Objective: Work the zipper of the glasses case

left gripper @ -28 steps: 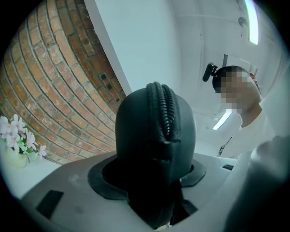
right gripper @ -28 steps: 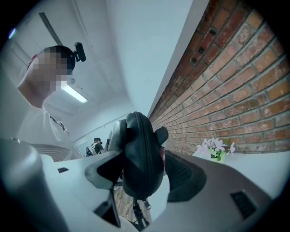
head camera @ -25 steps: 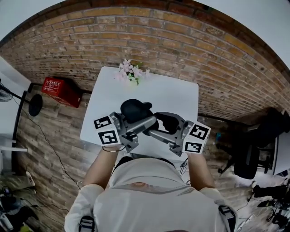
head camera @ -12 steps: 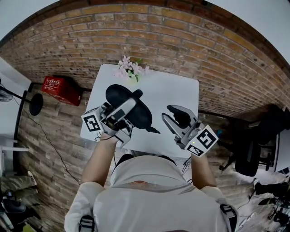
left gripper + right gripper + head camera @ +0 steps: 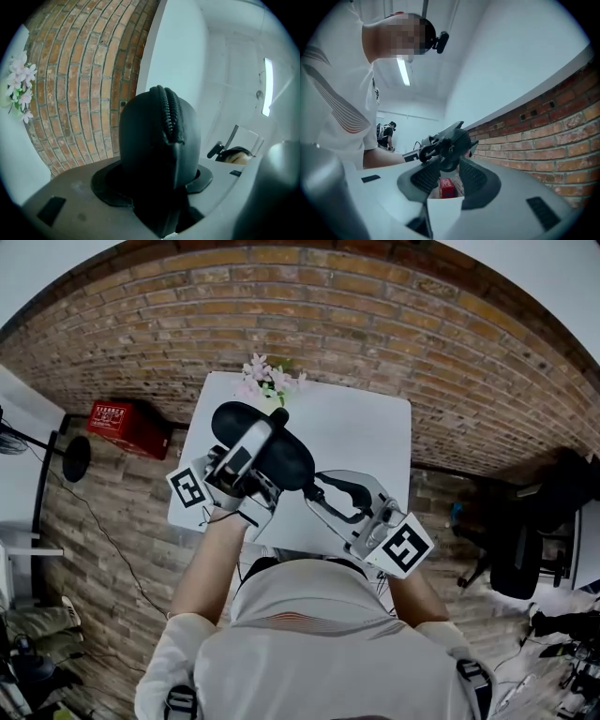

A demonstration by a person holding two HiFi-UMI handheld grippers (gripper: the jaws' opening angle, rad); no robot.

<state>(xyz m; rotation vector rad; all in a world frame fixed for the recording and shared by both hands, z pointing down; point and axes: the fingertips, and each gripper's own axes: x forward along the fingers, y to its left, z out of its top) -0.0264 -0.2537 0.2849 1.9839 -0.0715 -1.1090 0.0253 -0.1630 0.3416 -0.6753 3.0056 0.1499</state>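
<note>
The left gripper (image 5: 255, 444) is clamping the glasses case (image 5: 157, 140) between its jaws, the zipper (image 5: 169, 112) showing along its upper edge. The right gripper (image 5: 445, 169) is standing with jaws parted, the case's end lying just beyond its fingertips.

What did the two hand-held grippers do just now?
The right hand-held gripper had pulled away to the right. It has now swung back left to the case, with its jaws open at the zipper end. The left hand-held gripper carried the case farther from the person, towards the flowers. It stayed clamped on the case. The table and flowers did not move.
</note>
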